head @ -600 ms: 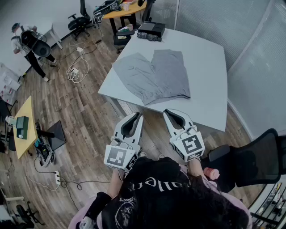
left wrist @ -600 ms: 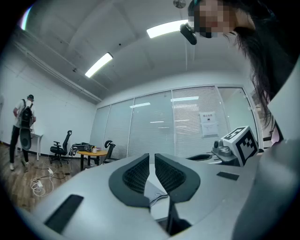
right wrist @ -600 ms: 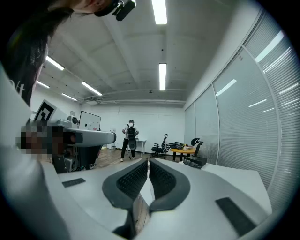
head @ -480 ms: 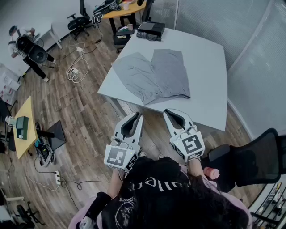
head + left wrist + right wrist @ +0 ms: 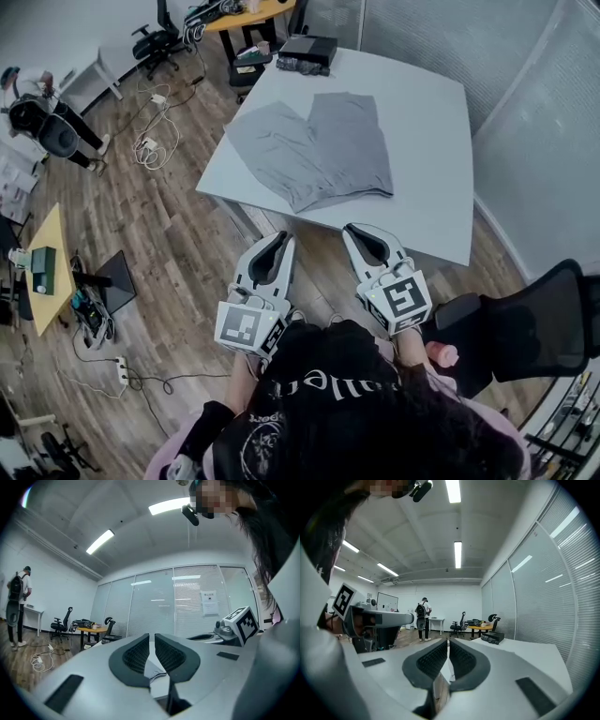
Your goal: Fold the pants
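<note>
Two grippers are held side by side close before the person's chest, roughly level and aimed at the table (image 5: 427, 141). The left gripper (image 5: 284, 241) and the right gripper (image 5: 354, 232) are each seen with jaws pressed together and nothing caught between them, both short of the table's near edge. One pair of grey pants (image 5: 314, 150) is laid flat on that single white table, legs parted in a V toward the far side and well apart from both grippers, while one dark flat item, possibly a black box (image 5: 307, 49), is set at the far corner.
</note>
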